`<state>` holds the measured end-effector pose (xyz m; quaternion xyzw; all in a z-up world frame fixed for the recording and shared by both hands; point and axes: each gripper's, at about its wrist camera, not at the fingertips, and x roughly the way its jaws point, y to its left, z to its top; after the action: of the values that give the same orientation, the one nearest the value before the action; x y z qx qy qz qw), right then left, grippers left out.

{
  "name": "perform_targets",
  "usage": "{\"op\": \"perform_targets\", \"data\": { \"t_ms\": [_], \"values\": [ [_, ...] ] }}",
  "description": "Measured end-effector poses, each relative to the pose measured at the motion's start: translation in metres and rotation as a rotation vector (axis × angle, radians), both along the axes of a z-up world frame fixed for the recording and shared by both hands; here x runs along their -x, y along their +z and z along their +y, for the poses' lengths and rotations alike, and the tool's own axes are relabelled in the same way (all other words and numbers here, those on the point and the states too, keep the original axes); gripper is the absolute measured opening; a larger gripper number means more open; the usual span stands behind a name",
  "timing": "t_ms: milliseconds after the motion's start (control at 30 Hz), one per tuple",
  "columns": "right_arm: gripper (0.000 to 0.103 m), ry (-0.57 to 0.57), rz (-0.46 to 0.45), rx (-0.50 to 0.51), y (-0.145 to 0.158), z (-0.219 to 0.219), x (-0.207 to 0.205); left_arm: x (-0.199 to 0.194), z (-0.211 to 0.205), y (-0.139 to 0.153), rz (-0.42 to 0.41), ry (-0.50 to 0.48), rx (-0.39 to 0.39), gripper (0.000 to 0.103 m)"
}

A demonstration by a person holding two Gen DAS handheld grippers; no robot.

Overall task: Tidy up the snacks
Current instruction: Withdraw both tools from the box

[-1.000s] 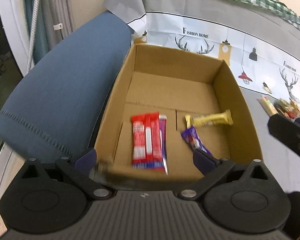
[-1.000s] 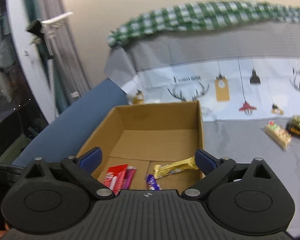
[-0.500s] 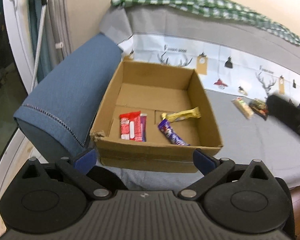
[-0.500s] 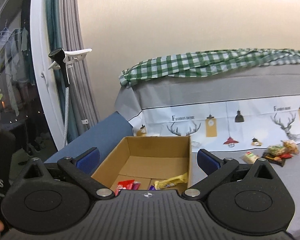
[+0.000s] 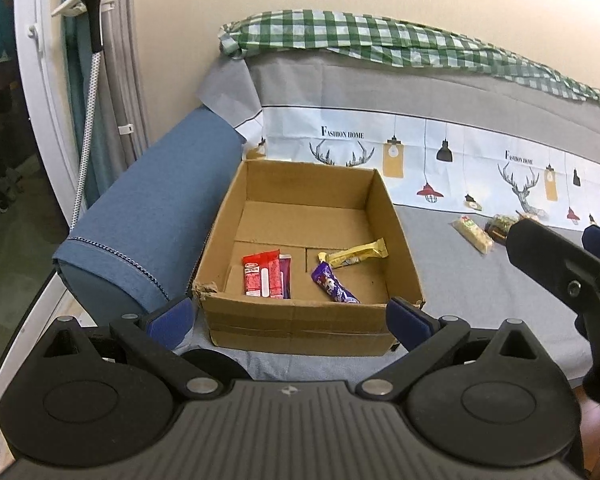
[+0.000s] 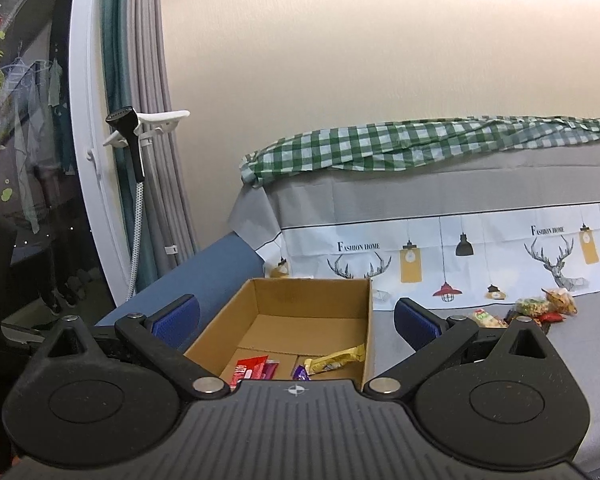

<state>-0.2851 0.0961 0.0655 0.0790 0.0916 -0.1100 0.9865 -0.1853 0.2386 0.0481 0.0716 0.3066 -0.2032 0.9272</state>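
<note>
Grippers: left gripper [image 5: 288, 314] and right gripper [image 6: 296, 322] both wide apart, nothing held, pulled back from a second ago | cardboard box [image 5: 300, 324] frame centre: red packet [image 5: 262, 274], purple bar [image 5: 334, 286], gold bar [image 5: 354, 255] inside | loose snacks [image 5: 484, 230] right edge, on cover, unsorted | Judgement: fetch next.

One box [image 5: 300, 322] is seen on the sofa. Four snacks are counted inside it: one red pack [image 5: 261, 279], one pink-purple pack [image 5: 286, 272] partly hidden beside it, one purple bar [image 5: 334, 289] and one yellow bar [image 5: 354, 255]. Outside the box, one pale bar [image 5: 473, 234] is counted, with a small heap of packets [image 6: 548, 307] next to it whose number cannot be told. Two grippers are counted, the left [image 5: 290, 320] and the right [image 6: 298, 318].
</note>
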Motion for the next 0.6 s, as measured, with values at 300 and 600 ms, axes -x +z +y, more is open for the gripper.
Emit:
{"op": "perform_targets", "data": {
  "t_ms": [300, 600],
  "values": [
    [0.102, 0.007, -0.015, 0.014, 0.0046, 0.0049, 0.0036, 0.0028, 0.0018, 0.0058, -0.018, -0.008, 0.005, 0.102],
    [0.102, 0.002, -0.004, -0.013, -0.0004, -0.0001, 0.0004, -0.0008, -0.0028, -0.0001, -0.004, -0.007, -0.013, 0.102]
  ]
}}
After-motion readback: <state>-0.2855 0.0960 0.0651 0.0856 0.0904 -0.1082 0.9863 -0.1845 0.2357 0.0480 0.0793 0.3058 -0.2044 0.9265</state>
